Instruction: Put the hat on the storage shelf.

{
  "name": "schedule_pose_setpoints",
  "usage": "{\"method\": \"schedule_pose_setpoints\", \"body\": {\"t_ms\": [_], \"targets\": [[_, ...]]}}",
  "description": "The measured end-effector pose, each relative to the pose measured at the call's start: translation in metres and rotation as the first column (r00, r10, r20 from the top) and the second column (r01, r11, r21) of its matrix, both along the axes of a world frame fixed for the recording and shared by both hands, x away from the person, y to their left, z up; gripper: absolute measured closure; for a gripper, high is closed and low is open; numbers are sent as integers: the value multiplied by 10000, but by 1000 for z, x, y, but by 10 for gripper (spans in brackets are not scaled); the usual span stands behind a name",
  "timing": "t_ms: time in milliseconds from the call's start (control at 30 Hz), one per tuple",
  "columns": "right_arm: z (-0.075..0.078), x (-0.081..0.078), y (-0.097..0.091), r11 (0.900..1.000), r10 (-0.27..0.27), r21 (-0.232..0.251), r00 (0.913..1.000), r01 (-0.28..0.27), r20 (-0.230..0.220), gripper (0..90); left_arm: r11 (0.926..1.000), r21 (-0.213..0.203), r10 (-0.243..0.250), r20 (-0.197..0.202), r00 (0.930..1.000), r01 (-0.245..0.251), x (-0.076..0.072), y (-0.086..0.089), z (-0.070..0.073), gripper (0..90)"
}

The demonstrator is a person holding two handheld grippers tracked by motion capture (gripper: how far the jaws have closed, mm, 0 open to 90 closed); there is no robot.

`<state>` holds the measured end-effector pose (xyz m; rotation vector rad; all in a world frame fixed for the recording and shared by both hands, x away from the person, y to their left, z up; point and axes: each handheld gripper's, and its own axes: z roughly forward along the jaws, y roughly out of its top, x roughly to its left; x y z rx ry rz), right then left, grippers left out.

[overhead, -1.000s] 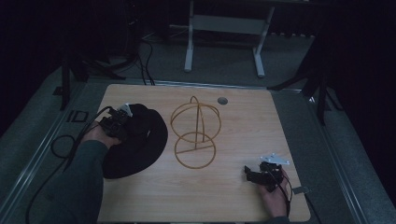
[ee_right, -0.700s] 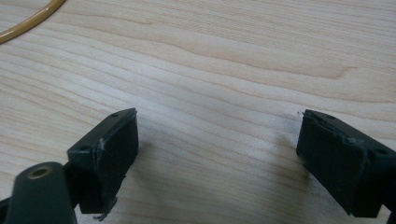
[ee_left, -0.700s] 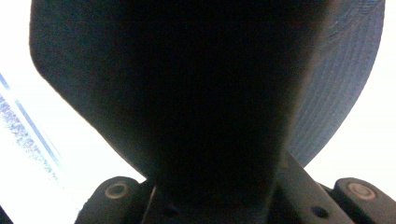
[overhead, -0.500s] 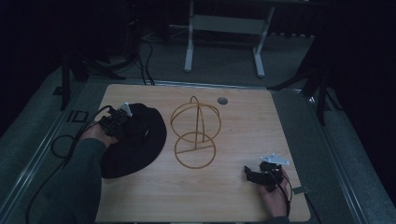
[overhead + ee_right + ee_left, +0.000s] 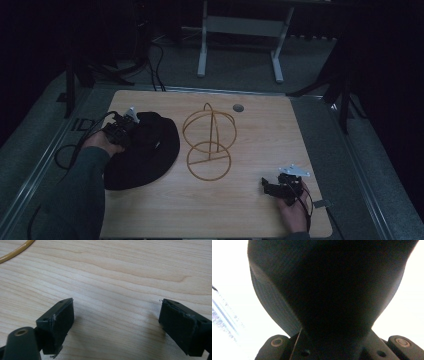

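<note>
A black brimmed hat (image 5: 150, 150) lies on the left part of the wooden table (image 5: 270, 135). My left gripper (image 5: 129, 126) is at the hat's far left edge, shut on its fabric. In the left gripper view the dark hat cloth (image 5: 332, 285) rises straight out of the closed jaws of that gripper (image 5: 334, 340). A yellow wire hat stand (image 5: 209, 145) is upright at the table's middle, just right of the hat. My right gripper (image 5: 268, 188) rests low at the front right, open, with bare wood between its pads (image 5: 57, 322); its own view puts the gripper (image 5: 116, 315) over bare wood.
A small round grommet (image 5: 238, 107) sits in the table's far edge. A curve of the stand's base ring (image 5: 15, 251) crosses the top left of the right gripper view. Cables (image 5: 70, 150) trail off the table's left side. A metal frame (image 5: 240, 30) stands on the floor beyond.
Hardly anything differs. My left gripper keeps its hold on the hat and has shifted only slightly. The right gripper has not moved.
</note>
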<state>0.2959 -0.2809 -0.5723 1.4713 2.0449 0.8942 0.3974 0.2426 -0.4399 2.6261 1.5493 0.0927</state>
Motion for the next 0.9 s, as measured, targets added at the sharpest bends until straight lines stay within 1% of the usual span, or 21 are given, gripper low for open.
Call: {"method": "schedule_pose_setpoints", "body": {"t_ms": [233,467,600,733,800,833,867,900], "targets": [[0,0,0,10000,-2,3,10000,2,1,127,9998,-79,-167,-69,9998,167,-1,1,4,883],[0,0,0,10000,-2,4,10000,2,2,127,9997,-184,-126,69,9999,127,-2,3,11,886],[0,0,0,10000,-1,2,10000,1,0,127,9995,-326,-50,183,9998,56,-2,6,15,886],[0,0,0,10000,-1,2,10000,1,1,127,9994,-336,-31,254,9997,39,-3,9,20,886],[0,0,0,10000,-2,4,10000,2,0,127,9992,-404,-62,302,9995,74,-4,10,22,886],[0,0,0,10000,-1,3,10000,1,2,126,9983,-570,-85,383,9992,107,-4,11,25,885],[0,0,0,10000,0,1,10000,0,3,126,9983,-570,-85,383,9992,107,-4,11,25,885],[0,0,0,10000,0,2,10000,0,2,127,9976,-673,-101,470,9988,133,-5,11,28,885]]}}
